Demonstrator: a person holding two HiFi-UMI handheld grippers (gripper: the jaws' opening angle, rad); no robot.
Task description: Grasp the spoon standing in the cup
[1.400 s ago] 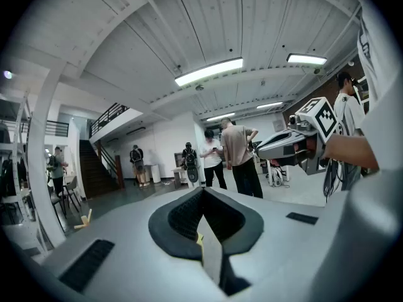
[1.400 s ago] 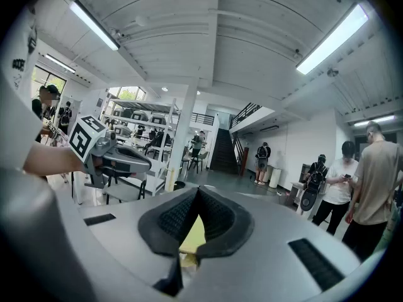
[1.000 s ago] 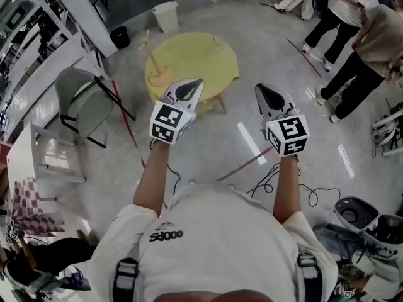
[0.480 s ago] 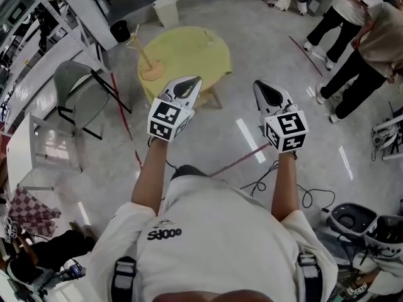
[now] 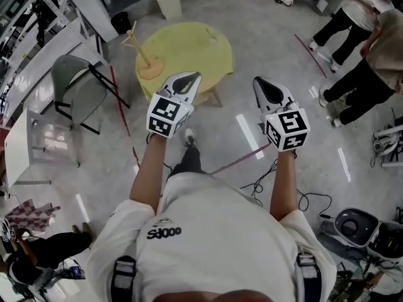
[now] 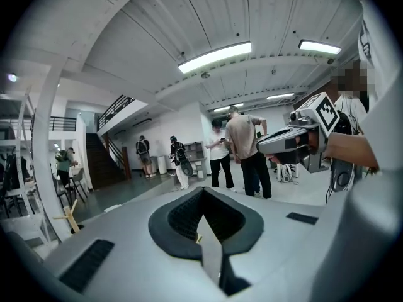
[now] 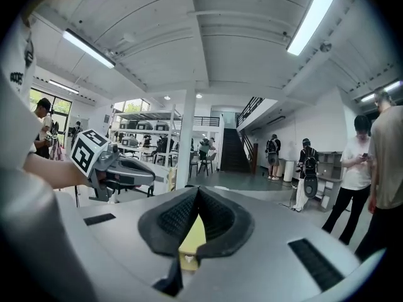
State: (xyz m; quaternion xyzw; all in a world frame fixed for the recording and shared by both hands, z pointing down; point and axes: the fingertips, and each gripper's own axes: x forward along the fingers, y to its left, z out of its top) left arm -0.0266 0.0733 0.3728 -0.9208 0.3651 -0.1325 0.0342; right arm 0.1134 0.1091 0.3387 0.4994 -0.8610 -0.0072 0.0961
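Note:
A round yellow table (image 5: 182,49) stands on the floor ahead of me. Near its far right side sits a small pale thing (image 5: 212,39), too small to tell as the cup; no spoon can be made out. My left gripper (image 5: 189,78) is held out in the air over the table's near edge, jaws shut and empty. Level with it and to the right, my right gripper (image 5: 260,83) hangs over the floor, also shut with nothing in it. The left gripper (image 6: 203,192) sees the other to its right, and the right gripper (image 7: 197,192) shows yellow tabletop (image 7: 192,236) below its pads.
A wooden stand (image 5: 143,55) rises from the table's left part. A grey folding chair (image 5: 74,87) and a white table (image 5: 38,150) are at the left, bins (image 5: 169,2) beyond. People (image 5: 368,55) stand at the right. Cables (image 5: 277,181) lie on the floor.
The person has stepped toward the yellow table; a leg and shoe now show below the left gripper. Both grippers moved forward together and stayed shut.

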